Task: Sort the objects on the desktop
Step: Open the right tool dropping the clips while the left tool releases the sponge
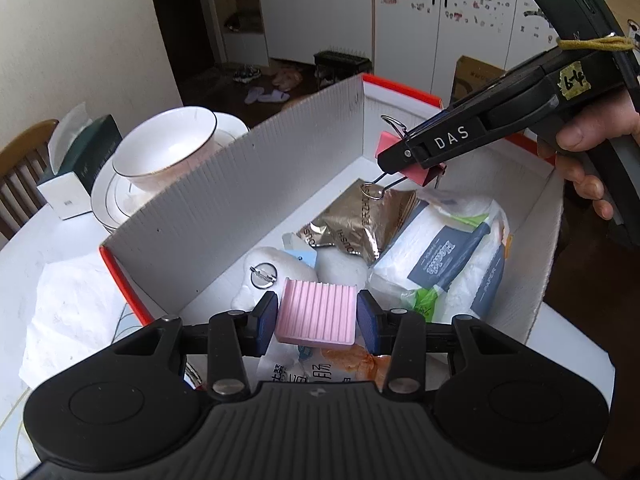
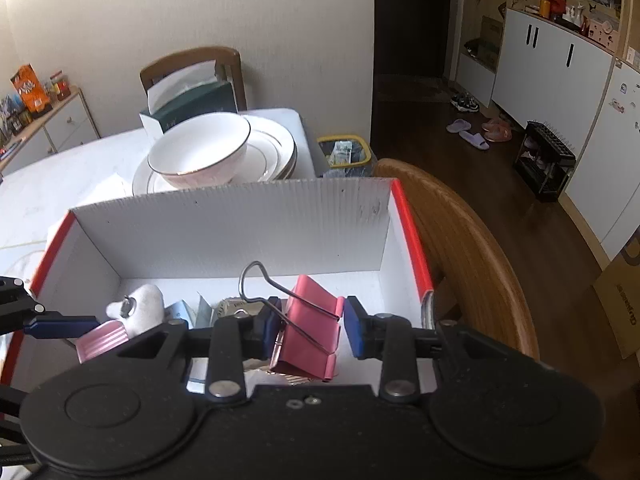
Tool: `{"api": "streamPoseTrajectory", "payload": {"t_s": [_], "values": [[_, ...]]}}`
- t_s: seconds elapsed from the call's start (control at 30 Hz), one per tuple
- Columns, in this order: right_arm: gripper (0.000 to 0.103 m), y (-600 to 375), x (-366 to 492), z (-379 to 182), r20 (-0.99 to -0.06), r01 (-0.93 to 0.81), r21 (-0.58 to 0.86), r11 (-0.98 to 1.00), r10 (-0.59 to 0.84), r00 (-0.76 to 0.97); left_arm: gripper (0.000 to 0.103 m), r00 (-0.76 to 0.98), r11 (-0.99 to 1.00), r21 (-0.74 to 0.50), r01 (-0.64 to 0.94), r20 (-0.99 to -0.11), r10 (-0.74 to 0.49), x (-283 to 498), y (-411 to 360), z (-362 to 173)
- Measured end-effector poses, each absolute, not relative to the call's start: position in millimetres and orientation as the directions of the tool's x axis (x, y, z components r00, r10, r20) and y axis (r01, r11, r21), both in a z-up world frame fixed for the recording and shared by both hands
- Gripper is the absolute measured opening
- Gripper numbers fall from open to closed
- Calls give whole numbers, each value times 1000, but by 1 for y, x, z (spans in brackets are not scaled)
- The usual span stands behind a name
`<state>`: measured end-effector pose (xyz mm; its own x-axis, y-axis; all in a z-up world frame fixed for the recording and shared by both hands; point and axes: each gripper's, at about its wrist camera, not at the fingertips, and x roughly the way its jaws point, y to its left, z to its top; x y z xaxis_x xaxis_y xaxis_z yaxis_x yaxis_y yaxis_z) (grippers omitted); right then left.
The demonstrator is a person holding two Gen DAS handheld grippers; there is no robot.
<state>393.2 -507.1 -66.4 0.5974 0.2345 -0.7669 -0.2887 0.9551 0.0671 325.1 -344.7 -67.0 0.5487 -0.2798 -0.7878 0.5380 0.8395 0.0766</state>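
Left wrist view: my left gripper (image 1: 317, 317) is closed on a pink ribbed block (image 1: 316, 314), both blue pads (image 1: 269, 316) pressed against its sides. The block hangs over the near end of the white corrugated box (image 1: 240, 184), which has red outer edges. Inside the box lie a gold foil packet (image 1: 360, 220), a white tissue pack (image 1: 440, 256), a white plush item with a metal pin (image 1: 262, 276) and a printed snack packet (image 1: 320, 372).

My right gripper (image 1: 408, 160) reaches in from the right and holds a pink binder clip (image 1: 404, 164) above the foil packet, wire handles sticking out. Right wrist view: the binder clip (image 2: 310, 328) sits tilted between my right gripper's (image 2: 308, 326) pads; the left pad touches it, while a narrow gap shows at the right pad (image 2: 354, 330).

A white bowl (image 1: 164, 148) on stacked plates (image 1: 112, 196) stands beyond the box wall, beside a dark green tissue box (image 1: 80, 160).
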Motion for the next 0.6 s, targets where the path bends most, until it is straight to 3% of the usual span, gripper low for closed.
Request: {"api": "streamPoseTrajectory", "payload": {"t_s": [0.6], "values": [[33,-495,397,-82,-815,-323,44,945,221,536,41,421,809,31,587,-866,-272,340,-357,-87]]}}
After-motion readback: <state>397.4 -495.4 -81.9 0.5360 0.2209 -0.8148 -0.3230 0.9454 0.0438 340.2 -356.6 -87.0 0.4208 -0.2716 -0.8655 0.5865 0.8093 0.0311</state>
